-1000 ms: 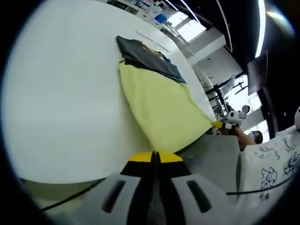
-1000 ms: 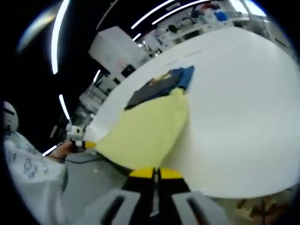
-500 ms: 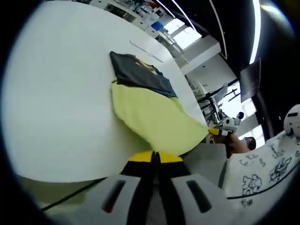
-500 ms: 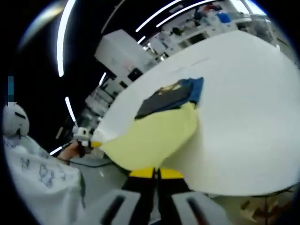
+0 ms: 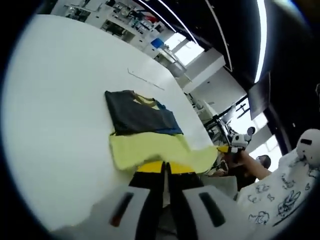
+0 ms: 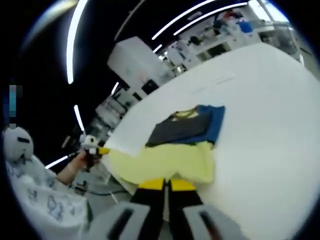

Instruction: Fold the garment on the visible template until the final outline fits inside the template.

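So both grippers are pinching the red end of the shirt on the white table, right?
Not red. In the left gripper view the left gripper and the right gripper pinch the yellow end of the shirt on the white table.

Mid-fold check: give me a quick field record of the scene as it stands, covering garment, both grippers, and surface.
garment: yellow and dark blue garment, dark part flat on the table, yellow part lifted at the near edge
left gripper: jaws closed on the yellow edge
right gripper: jaws closed on the yellow edge
surface: white table
template: a thin line on the table beyond the garment, outline hard to judge
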`<state>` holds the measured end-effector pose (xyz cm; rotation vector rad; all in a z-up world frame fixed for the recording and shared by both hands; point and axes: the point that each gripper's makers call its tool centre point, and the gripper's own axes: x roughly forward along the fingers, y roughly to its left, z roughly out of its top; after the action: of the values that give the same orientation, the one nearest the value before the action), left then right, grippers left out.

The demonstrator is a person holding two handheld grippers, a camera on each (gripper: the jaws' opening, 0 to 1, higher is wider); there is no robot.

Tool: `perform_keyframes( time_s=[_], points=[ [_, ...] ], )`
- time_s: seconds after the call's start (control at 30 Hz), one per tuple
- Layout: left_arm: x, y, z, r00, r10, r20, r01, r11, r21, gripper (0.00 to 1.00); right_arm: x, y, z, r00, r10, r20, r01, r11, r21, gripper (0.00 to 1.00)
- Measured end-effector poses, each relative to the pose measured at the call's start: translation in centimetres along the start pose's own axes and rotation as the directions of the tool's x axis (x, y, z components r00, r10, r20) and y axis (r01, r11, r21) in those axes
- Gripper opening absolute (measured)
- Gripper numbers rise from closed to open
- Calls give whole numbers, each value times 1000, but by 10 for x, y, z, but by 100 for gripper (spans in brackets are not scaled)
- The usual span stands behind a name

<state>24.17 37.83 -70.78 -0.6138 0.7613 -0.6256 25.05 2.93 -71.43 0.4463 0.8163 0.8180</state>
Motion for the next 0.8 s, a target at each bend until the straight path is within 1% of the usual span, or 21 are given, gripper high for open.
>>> perform_keyframes(
  time_s=[0.03, 0.1, 0.13, 0.17, 0.33, 0.37, 0.4, 0.43, 0.53, 0.67, 0.7, 0.77, 0.8],
  points=[
    [4, 1, 7, 1000, -3, 9, 3, 1000, 6, 0, 3, -2, 7, 1000, -1, 2, 1, 1000, -4, 0],
    [10, 1, 12, 1000, -3, 18, 3, 1000, 12, 0, 9, -6, 18, 1000, -6, 5, 6, 1000, -19, 0],
    [14, 3, 19, 1000, -1, 24, 1, 1000, 17, 0, 13, -9, 26, 1000, -7, 7, 8, 1000, -26, 0],
    [17, 3, 22, 1000, -2, 27, 1, 1000, 19, 0, 14, -10, 28, 1000, -9, 8, 9, 1000, -27, 0],
    [36, 17, 55, 998, 17, 57, -19, 999, 38, 0, 33, -24, 64, 999, -21, 43, 22, 999, -35, 0],
    [39, 20, 60, 998, 22, 62, -24, 999, 41, 0, 36, -26, 70, 998, -23, 50, 24, 999, -30, 0],
    [44, 24, 68, 997, 28, 72, -31, 999, 42, 0, 37, -27, 72, 998, -22, 52, 23, 999, -32, 0],
    [47, 26, 73, 997, 27, 75, -30, 999, 45, 0, 44, -32, 82, 998, -24, 62, 26, 999, -40, 0],
    [59, 34, 92, 994, 38, 97, -43, 998, 40, 0, 54, -39, 98, 997, -35, 71, 39, 998, -56, 0],
    [72, 45, 109, 992, 54, 117, -58, 998, 23, 0, 68, -52, 119, 995, -50, 92, 56, 996, -64, 0],
    [76, 48, 115, 990, 56, 130, -59, 998, 22, 0, 70, -54, 123, 994, -52, 97, 58, 996, -64, 0],
    [83, 51, 122, 989, 56, 140, -57, 998, 7, 0, 76, -61, 133, 992, -63, 112, 70, 996, -64, 0],
    [86, 53, 124, 988, 58, 143, -59, 998, 5, 0, 77, -62, 135, 991, -65, 116, 73, 995, -63, 0]
  ],
)
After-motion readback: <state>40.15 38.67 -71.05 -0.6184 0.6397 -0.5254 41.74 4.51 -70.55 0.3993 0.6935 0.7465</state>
